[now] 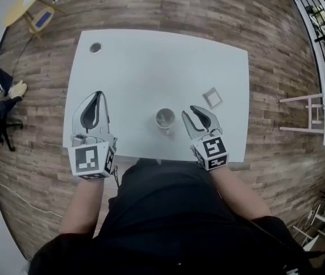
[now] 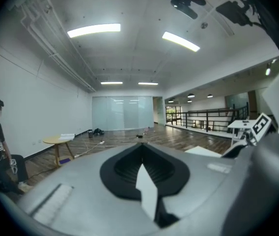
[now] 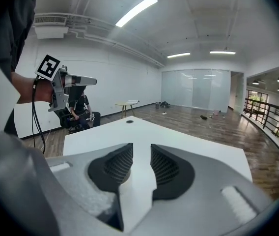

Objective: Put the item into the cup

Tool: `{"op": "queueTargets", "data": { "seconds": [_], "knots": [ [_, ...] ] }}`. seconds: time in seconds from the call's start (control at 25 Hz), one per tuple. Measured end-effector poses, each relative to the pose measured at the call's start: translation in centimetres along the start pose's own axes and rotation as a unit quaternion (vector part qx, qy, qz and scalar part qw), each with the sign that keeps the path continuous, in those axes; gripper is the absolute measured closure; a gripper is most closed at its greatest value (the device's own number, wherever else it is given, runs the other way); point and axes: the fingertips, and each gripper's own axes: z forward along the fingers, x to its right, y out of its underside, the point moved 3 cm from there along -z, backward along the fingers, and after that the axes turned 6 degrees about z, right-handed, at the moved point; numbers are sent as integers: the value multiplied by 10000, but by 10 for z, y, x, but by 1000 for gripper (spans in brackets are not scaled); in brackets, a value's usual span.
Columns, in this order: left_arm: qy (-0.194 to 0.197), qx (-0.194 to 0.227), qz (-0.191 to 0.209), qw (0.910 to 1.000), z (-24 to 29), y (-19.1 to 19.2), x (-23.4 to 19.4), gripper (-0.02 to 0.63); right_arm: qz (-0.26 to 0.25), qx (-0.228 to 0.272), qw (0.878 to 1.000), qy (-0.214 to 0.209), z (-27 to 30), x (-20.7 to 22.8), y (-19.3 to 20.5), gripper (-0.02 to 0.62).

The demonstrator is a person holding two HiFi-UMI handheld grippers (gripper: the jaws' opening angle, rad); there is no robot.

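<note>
- On the white table (image 1: 151,67), to the right of the cup and a little farther away, the item (image 1: 212,98) lies flat, well apart from both grippers. Because it is so flat, I think it can slip from the jaws or slide along the surface when pinched.
- It looks like a small square frame, turned cornerwise to the table edges. Its sides seem equal, so I cannot tell a long axis.
- The cup (image 1: 165,119) stands upright just beside the right gripper (image 1: 189,112), so a careless sweep may knock it over.
- The right gripper's jaws stand apart with nothing held. The left gripper (image 1: 99,95) has its jaws together, empty.
</note>
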Motion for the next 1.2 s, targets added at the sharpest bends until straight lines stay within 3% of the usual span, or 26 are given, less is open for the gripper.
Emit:
{"op": "queueTargets", "data": {
  "seconds": [0.4, 0.8, 1.2],
  "knots": [
    [81, 372, 117, 9992, 8, -24, 6, 599, 85, 417, 9966, 705, -24, 45, -15, 479],
    [236, 617, 274, 9974, 15, -44, 6, 598, 160, 734, 9905, 1148, -42, 66, -22, 480],
    [762, 858, 430, 9925, 41, -67, 30, 598, 398, 1199, 9720, 1982, -92, 95, -18, 548]
  ]
}}
